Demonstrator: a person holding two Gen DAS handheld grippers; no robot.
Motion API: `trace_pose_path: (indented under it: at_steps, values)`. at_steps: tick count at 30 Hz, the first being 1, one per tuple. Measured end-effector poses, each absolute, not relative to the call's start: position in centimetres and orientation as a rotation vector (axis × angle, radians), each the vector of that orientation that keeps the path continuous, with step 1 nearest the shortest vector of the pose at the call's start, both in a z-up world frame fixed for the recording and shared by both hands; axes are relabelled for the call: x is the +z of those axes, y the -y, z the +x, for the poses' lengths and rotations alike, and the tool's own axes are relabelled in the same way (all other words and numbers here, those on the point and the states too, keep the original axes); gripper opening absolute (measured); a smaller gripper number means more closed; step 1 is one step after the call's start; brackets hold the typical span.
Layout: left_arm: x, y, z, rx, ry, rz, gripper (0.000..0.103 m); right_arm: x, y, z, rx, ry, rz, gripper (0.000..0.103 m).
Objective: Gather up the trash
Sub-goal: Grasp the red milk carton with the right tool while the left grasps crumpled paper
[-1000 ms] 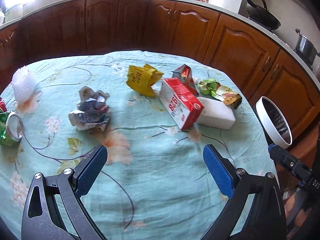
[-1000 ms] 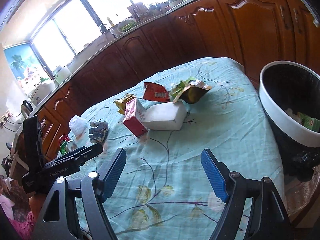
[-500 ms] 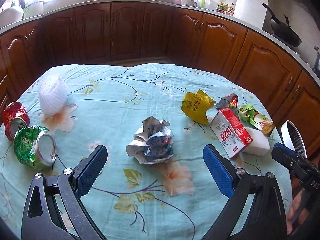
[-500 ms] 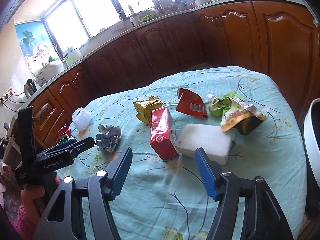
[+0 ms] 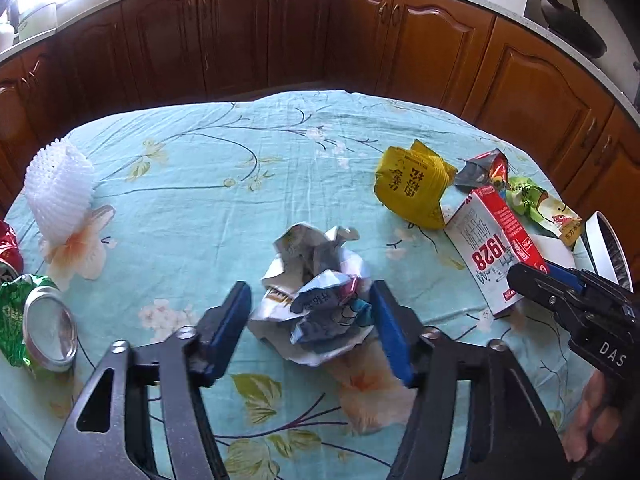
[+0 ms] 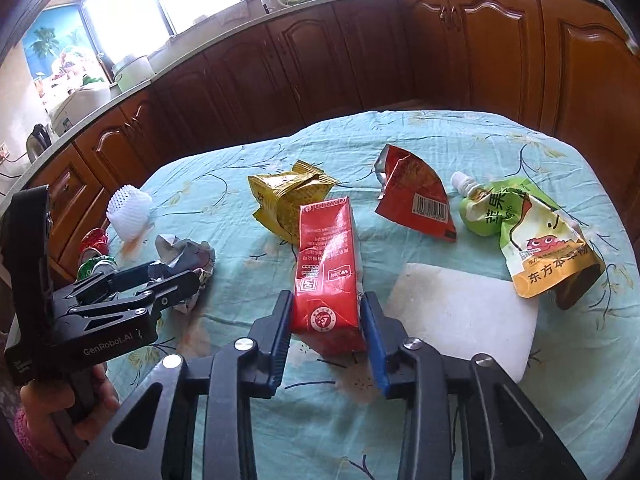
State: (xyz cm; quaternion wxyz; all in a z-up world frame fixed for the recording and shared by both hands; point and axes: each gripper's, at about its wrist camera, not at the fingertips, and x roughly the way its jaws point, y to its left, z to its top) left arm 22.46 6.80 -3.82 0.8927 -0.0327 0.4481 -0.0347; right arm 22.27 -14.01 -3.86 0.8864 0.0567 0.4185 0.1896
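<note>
A crumpled paper ball [image 5: 316, 280] lies on the floral tablecloth [image 5: 224, 168]. My left gripper [image 5: 310, 312] straddles it with jaws closing; the right pad touches the paper, the left pad stands a sliver off. From the right wrist view the left gripper [image 6: 172, 280] is at the paper ball [image 6: 184, 252]. My right gripper [image 6: 326, 320] is closing, and its blue pads lie against both sides of an upright red carton [image 6: 326, 264]. That carton [image 5: 492, 248] and the right gripper's tip [image 5: 552, 284] also show in the left wrist view.
A yellow wrapper [image 6: 288, 196], red pouch [image 6: 416, 196], green juice pouch [image 6: 532, 232] and white foam block [image 6: 464, 312] lie around the carton. Far left are a white foam net [image 5: 60, 192], a crushed green can [image 5: 44, 320] and a red can [image 5: 8, 248]. The bin's white rim [image 5: 608, 240] is off the table's right edge.
Both grippers moved in over the table and narrowed. The left one came around the paper ball; the right one came onto the red carton.
</note>
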Motion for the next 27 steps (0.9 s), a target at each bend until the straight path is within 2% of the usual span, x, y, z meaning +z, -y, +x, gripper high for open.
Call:
trace_pose_path:
  at_steps: [2,5,19,27]
  values:
    - [-3.5,-6.7,22.0,-0.072,-0.912,-0.069,0.044,-3.5,14.1,21.7,0.405,-0.861,0.123,0.034]
    - [-2.6,-6.5,21.0,-0.096,-0.898,-0.086,0.040,-2.4,14.8,20.2,0.424,-0.829,0.153,0.034]
    - [1.7,2.9,16.4,-0.386,-0.840,-0.049,0.039,0.9,23.1,12.2,0.380,-0.732,0.288,0.034]
    - [1.6,9.2,15.4,-0.541,-0.877,-0.012,0.039,0.6,29.9,8.5,0.239,-0.712,0.342,0.034]
